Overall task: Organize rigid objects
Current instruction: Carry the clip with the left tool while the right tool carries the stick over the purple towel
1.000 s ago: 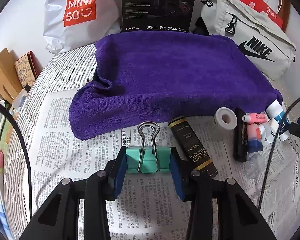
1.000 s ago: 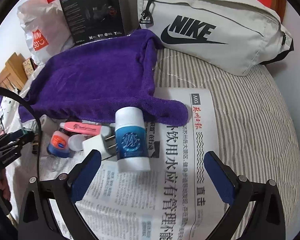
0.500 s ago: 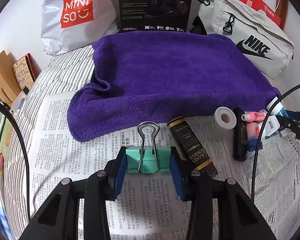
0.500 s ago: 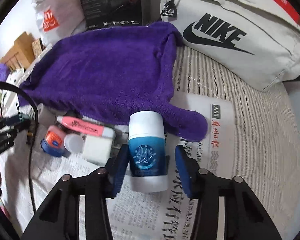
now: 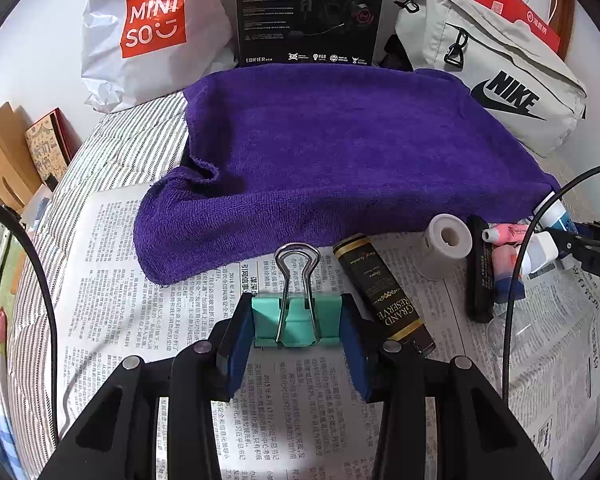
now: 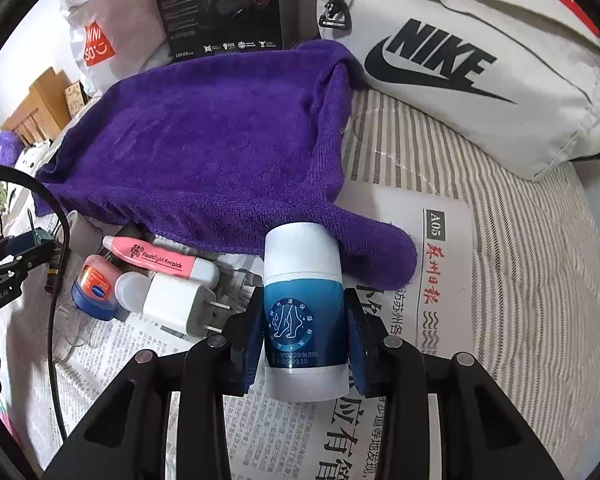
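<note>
My left gripper [image 5: 296, 322] is shut on a teal binder clip [image 5: 296, 320], held just above the newspaper [image 5: 140, 320] in front of the purple towel [image 5: 332, 144]. My right gripper [image 6: 304, 328] is shut on a white and blue bottle [image 6: 304, 304], upright by the towel's near corner [image 6: 372, 252]. Left of the bottle lie a pink earpick tube [image 6: 160, 258], a white charger plug [image 6: 176, 304], a small red-lidded blue jar [image 6: 94, 286] and a small white cap [image 6: 130, 286]. The left wrist view shows a black and gold box [image 5: 384, 292], a white roll [image 5: 444, 244] and a black bar [image 5: 480, 268].
A Miniso bag [image 5: 148, 28], a black Edifier box [image 5: 308, 12] and a grey Nike bag [image 5: 496, 80] stand behind the towel. Striped bedding [image 6: 520, 264] lies to the right. Cables [image 5: 516, 280] hang near each gripper. Wooden furniture [image 5: 0, 160] is at the far left.
My right gripper went from wide open to shut on the white and blue bottle, moving in around it. My left gripper stayed shut on the binder clip and barely moved.
</note>
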{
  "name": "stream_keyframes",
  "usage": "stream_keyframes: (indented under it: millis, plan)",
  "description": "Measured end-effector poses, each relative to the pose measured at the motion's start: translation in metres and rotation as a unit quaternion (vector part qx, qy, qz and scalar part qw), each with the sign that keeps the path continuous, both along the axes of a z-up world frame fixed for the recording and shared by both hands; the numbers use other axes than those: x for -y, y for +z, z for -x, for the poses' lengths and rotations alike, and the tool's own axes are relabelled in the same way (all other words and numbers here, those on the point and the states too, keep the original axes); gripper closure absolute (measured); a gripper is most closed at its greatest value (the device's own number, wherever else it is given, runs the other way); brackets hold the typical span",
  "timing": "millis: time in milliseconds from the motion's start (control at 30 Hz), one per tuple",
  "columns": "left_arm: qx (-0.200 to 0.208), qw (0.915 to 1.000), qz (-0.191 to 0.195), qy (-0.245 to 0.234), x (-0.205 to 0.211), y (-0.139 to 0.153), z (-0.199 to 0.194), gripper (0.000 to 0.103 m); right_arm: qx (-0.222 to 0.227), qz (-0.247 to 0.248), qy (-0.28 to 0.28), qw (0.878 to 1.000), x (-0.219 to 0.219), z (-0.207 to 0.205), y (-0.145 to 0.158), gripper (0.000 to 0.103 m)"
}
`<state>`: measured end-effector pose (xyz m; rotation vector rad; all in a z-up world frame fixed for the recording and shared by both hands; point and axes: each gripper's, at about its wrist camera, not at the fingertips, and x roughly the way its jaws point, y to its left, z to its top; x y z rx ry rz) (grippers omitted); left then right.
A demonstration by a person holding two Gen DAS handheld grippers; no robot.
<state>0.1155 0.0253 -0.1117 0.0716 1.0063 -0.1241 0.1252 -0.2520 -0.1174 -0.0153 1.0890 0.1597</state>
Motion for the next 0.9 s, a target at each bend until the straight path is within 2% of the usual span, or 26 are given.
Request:
stream_keyframes:
  millis: [367, 900]
  plan:
    - [-0.011, 0.9998, 0.015, 0.007, -0.016, 0.007, 0.009, 0.064, -0.003, -0.029, -0.005, 1.0, 0.013, 0.016, 0.011, 0.067]
    - [0.023, 0.9992, 0.033, -0.001, -0.028, 0.055, 0.03, 0.064, 0.03, -0.051, 0.01, 0.998, 0.013, 0.034, 0.045, 0.067]
